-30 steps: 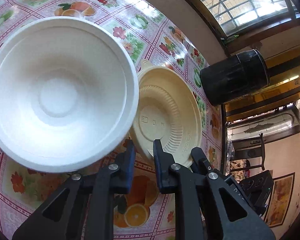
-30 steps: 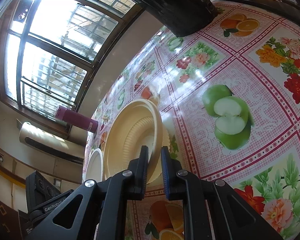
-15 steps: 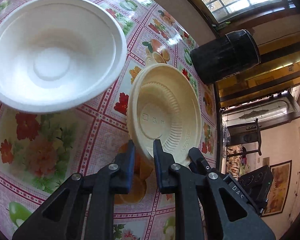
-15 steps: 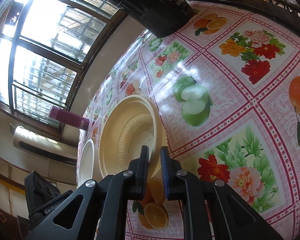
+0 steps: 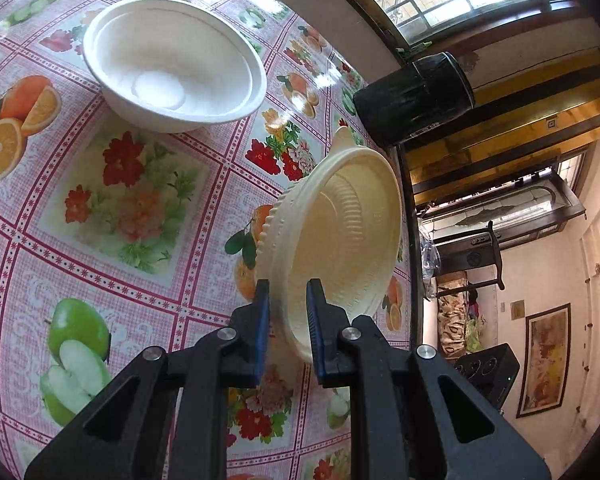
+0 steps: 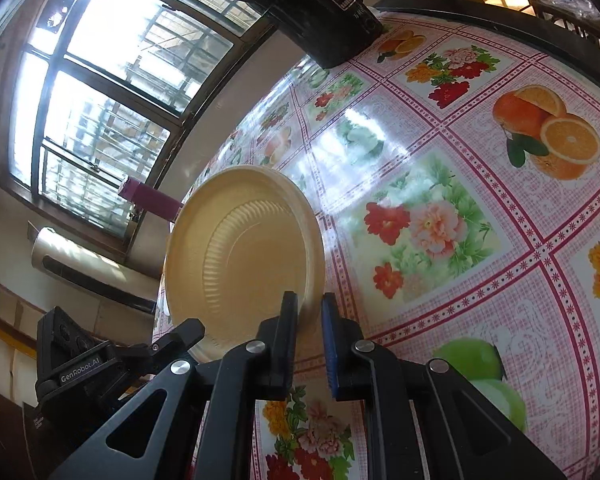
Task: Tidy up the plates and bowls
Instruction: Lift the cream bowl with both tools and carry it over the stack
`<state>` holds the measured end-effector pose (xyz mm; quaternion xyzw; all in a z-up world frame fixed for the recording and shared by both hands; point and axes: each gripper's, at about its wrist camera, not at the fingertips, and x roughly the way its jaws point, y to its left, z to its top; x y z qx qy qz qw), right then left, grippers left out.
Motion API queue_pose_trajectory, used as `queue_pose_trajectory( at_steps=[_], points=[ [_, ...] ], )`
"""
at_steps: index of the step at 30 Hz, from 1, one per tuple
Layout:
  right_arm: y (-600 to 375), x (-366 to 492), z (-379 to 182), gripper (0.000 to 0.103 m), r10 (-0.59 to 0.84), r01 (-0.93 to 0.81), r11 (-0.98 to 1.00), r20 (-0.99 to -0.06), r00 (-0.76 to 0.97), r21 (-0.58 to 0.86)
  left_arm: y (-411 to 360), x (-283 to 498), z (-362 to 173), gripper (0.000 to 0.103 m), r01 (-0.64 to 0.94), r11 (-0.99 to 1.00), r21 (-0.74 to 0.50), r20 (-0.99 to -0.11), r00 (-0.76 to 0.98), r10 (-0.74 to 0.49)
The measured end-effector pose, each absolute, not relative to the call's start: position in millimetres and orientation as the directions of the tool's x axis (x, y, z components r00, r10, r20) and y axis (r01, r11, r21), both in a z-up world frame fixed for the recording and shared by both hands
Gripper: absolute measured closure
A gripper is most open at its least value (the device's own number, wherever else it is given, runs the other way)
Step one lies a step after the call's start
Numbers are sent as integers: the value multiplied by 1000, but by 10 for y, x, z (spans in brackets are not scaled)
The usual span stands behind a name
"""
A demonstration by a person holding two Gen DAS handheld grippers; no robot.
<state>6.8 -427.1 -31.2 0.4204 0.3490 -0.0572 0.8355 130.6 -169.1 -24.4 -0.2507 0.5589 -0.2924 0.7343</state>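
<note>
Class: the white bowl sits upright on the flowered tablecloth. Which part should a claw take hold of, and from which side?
Grip the white bowl by its rim, at the near edge facing the left claw. It stands upright and open-topped, so one finger can go inside the wall and one outside. Its wide, sloped body looks too broad to span. Both claws now pinch the cream bowl, so one must free up first.

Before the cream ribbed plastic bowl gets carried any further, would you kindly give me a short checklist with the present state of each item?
1. Left hand-held gripper pinching the cream ribbed plastic bowl rim: ok.
2. Right hand-held gripper pinching the opposite rim: ok.
3. Cream bowl level: not ok, tilted steeply.
4. Cream bowl apart from the white round foam bowl: ok.
5. White bowl upright on the floral tablecloth: ok.
6. Cream bowl lifted off the tablecloth: cannot tell.
</note>
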Motion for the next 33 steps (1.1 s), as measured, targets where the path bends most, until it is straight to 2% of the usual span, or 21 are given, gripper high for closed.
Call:
queue_pose_trajectory(
  at_steps=[8,19,27,33],
  points=[
    [-3601,-23,-24,91,265,273,717,-613,744,641,-975,932,-10,88,150,712,-686,-648,322,-691],
    [-2309,-35,447,90,400,26,808,-580,710,589,186,418,396,88,143,772,-619,-594,559,-579],
    [-1482,-35,552,90,472,-113,836,-597,649,538,801,142,381,88,80,821,-565,-602,640,-477],
    [-1083,-61,420,90,492,-162,848,-636,595,504,1141,25,196,88,22,836,-549,-630,646,-431]
  ],
)
